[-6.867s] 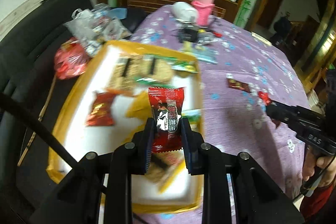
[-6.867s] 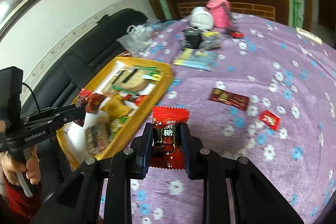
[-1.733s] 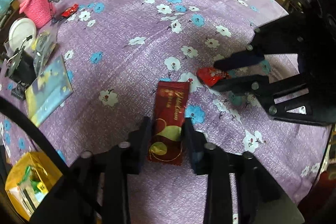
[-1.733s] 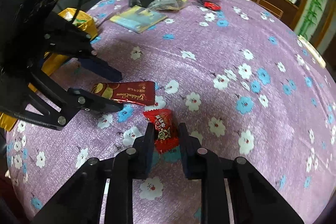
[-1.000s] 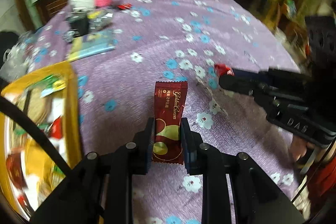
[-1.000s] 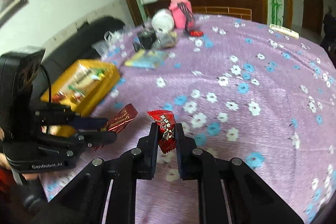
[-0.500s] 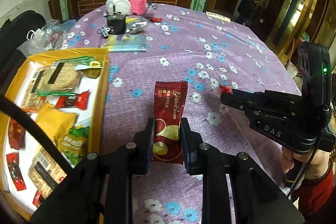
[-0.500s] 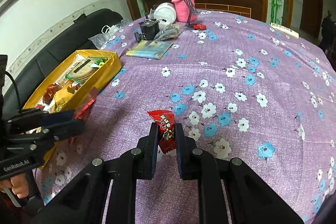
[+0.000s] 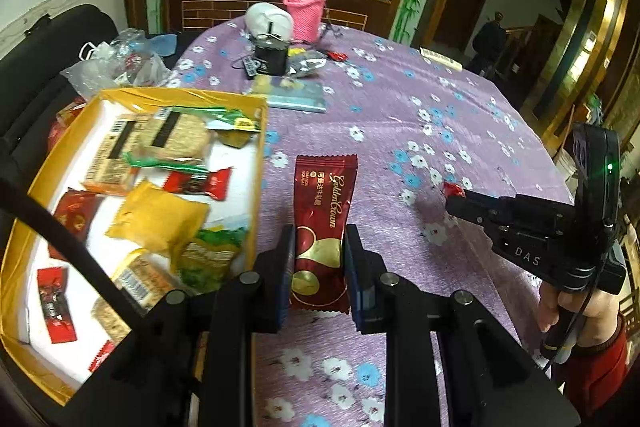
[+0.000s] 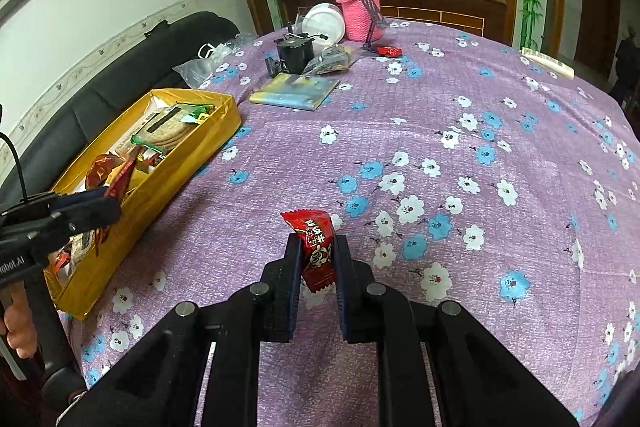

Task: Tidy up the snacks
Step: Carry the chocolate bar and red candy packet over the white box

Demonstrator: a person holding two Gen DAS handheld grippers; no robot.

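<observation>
Dark red bar (image 9: 320, 227): clamped upright in the left gripper (image 9: 319, 263), jaws closed on its lower half; carried from mid-table to just beside the yellow box's (image 9: 256, 203) near wall, not yet over it. Red candy (image 10: 316, 247): pinched in the right gripper (image 10: 317, 267), closed tight, held above the purple cloth (image 10: 440, 147), well apart from the box; little change. Box: already stocked with wrapped snacks. Judged: both pickups done, bar's drop next, candy to follow
</observation>
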